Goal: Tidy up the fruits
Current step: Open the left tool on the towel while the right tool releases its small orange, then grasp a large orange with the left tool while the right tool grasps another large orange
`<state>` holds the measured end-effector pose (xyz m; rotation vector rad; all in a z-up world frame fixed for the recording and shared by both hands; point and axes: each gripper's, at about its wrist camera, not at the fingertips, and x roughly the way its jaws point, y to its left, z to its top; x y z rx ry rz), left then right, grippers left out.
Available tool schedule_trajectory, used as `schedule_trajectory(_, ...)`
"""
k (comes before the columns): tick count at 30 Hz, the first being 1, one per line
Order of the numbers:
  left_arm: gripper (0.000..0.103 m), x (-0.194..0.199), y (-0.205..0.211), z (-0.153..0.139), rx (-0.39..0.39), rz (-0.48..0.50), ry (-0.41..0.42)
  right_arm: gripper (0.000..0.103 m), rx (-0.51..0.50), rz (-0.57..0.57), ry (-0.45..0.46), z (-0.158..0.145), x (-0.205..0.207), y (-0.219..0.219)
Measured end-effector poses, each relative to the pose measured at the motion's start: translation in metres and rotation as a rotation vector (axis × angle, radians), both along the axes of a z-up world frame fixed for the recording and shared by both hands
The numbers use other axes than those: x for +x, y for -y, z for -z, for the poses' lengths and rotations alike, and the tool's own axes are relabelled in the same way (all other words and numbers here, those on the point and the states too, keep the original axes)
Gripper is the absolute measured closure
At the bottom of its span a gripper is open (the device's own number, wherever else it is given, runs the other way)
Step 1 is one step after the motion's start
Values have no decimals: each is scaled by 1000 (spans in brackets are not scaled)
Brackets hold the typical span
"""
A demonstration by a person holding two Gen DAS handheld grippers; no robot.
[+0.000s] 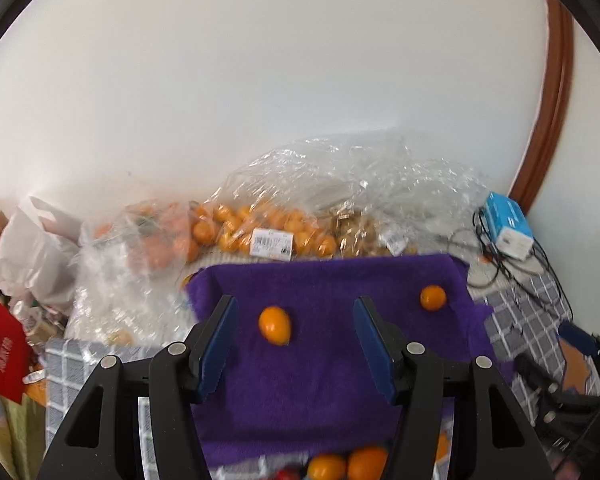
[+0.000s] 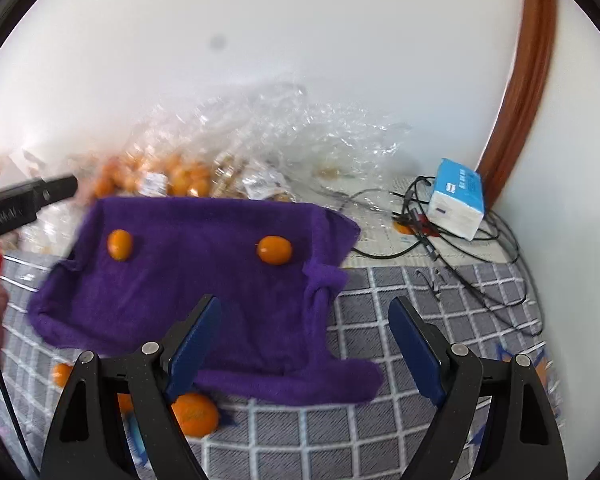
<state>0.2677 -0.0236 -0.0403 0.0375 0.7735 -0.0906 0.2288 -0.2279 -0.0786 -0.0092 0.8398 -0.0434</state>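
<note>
On purple towel [image 1: 320, 360]: two kumquats, left kumquat [image 1: 275, 325] and right kumquat [image 1: 433, 297], well apart; left gripper [image 1: 296, 344] and right gripper [image 2: 306, 346] both hang above with jaws apart, nothing between the pads. Behind the towel, against the white wall, clear bag of kumquats [image 1: 260, 228] carries a white barcode label [image 1: 271, 243], print too blurred to read; blue-white box [image 2: 456, 204] has illegible writing and sits among black cables [image 2: 440, 240]. Loose oranges [image 1: 348, 466] lie on checked cloth [image 2: 400, 320] at the towel's near edge.
</note>
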Motion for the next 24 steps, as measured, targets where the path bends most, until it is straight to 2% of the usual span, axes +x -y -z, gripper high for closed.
schedule_trajectory(2,45,-20,-7,-4,14,-9,22,18,19,23,6,-2,-11,4)
schedule_trajectory(4,45,-42,-15,-7,21,-8,47,18,-5,35,14,-4,-24,4)
schedule_trajectory(8,45,-83,-30,-10,-26,8,77,18,-12,7,16,-4,-48,0)
schedule_trajectory(12,45,-118,-41,-9,-22,-27,101,18,-5,-17,28,1,-72,-11)
schedule_trajectory(17,45,-147,-51,-7,1,-90,134,18,-43,-51,68,3,-98,-27)
schedule_trajectory(19,45,-155,-55,-7,-5,-99,126,18,-28,-59,81,3,-107,-30)
schedule_trajectory(24,45,-166,-63,-7,-85,-74,85,21,44,-83,67,3,-112,-30)
